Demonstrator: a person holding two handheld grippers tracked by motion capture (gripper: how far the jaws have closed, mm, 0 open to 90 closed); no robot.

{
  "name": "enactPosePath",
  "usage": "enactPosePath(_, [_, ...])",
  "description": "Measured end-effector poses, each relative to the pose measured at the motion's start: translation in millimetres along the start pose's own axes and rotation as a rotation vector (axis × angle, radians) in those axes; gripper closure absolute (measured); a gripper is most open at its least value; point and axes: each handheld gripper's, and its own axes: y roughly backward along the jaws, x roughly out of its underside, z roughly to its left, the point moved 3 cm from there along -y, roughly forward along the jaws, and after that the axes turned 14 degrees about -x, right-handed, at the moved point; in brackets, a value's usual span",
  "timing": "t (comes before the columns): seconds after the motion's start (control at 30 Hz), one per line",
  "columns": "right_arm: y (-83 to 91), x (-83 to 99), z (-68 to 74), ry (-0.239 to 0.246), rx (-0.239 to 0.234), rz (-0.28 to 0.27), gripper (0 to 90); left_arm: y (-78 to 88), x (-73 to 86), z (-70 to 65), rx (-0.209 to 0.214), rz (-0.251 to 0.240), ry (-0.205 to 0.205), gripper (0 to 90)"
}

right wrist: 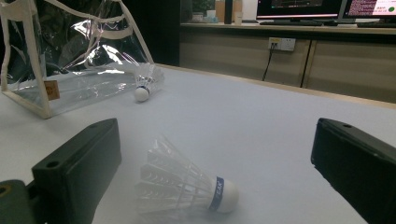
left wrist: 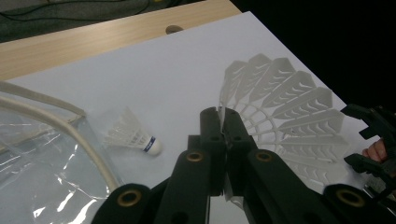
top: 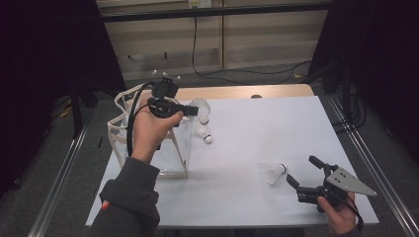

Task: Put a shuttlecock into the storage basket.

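- High view: the left gripper (top: 190, 109) is held up beside the clear bag (top: 148, 133) at the table's left, its jaws pinched on the skirt edge of a plastic shuttlecock (top: 201, 108).
- Left gripper view confirms it: the two black jaws stand pressed together with the thin white skirt (left wrist: 280, 116) caught between them, the shuttlecock fanning out to the right.
- A feather shuttlecock (top: 203, 133) lies on the white table (top: 257, 118) just beside the bag; its blue-banded cork (left wrist: 152, 146) points away from the bag's cream rim (left wrist: 84, 140).
- The right gripper (top: 304, 173) rests low at the table's near right corner, jaws wide apart, with another feather shuttlecock (right wrist: 187, 189) lying between them but untouched; the pads stand clear of it on both sides.
- The step in hand looks like carrying the plastic shuttlecock to the bag's mouth. To do it well, I judge the left hand should swing back over the opening, keep the grip light enough not to crush the skirt, and release only once the cork is inside the rim.
- The bag's opening is hard to read through the glare, so it probably faces upward, though I cannot be sure.
- The right hand can wait, then close gently on the cork end rather than the feathers.
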Motion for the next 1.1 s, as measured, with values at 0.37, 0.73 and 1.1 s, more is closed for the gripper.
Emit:
enactPosePath(0.37, [0.1,-0.1,0.1,0.002,-0.001,0.0,1.6,3.0,-6.2,4.1,-0.01,-0.009,0.016,90.0])
enactPosePath(0.73, [0.2,-0.1,0.2,0.005,-0.003,0.001,1.6,4.6,-9.3,11.9,-0.024,-0.013,0.039,90.0])
enactPosePath(1.1, [0.2,-0.2,0.2,0.004,-0.005,0.0,1.6,5.4,-11.3,17.5,-0.038,-0.017,0.056,90.0])
